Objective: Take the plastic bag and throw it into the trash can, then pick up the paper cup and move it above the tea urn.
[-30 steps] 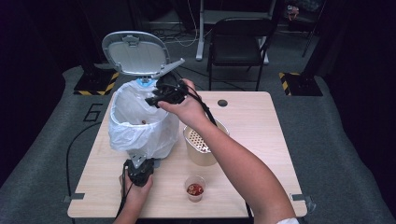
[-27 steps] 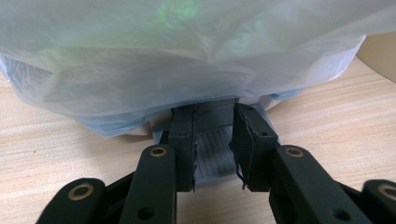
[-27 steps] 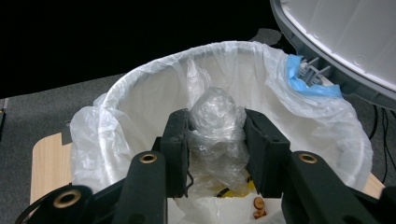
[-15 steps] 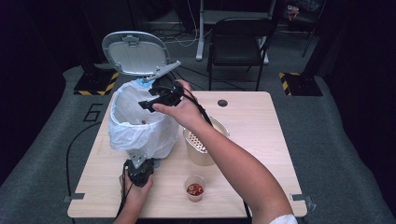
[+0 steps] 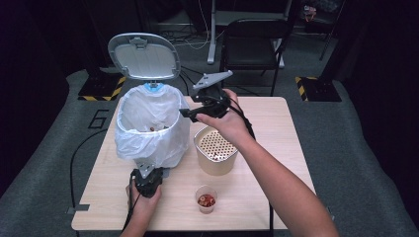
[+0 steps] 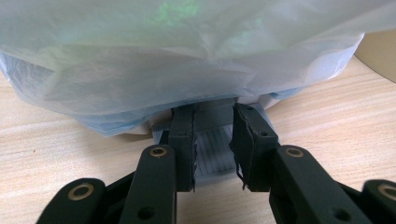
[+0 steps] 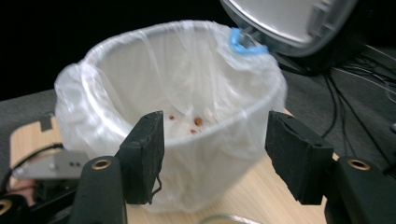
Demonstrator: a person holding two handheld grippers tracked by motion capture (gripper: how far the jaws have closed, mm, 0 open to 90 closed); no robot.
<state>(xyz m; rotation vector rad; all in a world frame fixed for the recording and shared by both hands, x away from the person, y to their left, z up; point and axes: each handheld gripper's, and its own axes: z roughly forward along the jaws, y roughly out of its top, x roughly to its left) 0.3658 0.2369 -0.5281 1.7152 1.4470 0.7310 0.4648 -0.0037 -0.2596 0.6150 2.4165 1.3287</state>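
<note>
1. Tongs, left (image 6: 212,154): pressed onto the ribbed grey pedal (image 6: 212,151) at the foot of the bin (image 5: 150,128), pads bearing on it from both sides. The pedal sits tucked under the overhang of the bag (image 6: 187,70). Seen from the high view, the left tongs (image 5: 147,178) lie on the surface (image 5: 276,163) at the bin's near side.
2. Tongs, right (image 7: 212,154): spread, nothing between the pads; jaws have just been opening. In the high view they (image 5: 190,114) hover just beside the bin's rim, on the side facing the perforated canister (image 5: 215,148).
3. Bin: stands toward the left of the surface, lid (image 5: 144,55) tipped up and back behind its mouth. A few small reddish bits (image 7: 196,122) lie inside on the liner.
4. Handling, judged: the bin looks like thin plastic and nearly empty, so light and apt to slide or tip if pushed at the rim. The pedal is stiff and ribbed, the best hold; steady pressure there likely keeps the lid up.
5. Liner is a soft, slippery film that would bunch or tear under the pads; avoid gripping it.
6. Small clear cup (image 5: 205,198) with red pieces stands in front of the canister, well apart from the bin; probably light and easily crushed, so take it low on the wall with a gentle pinch.
</note>
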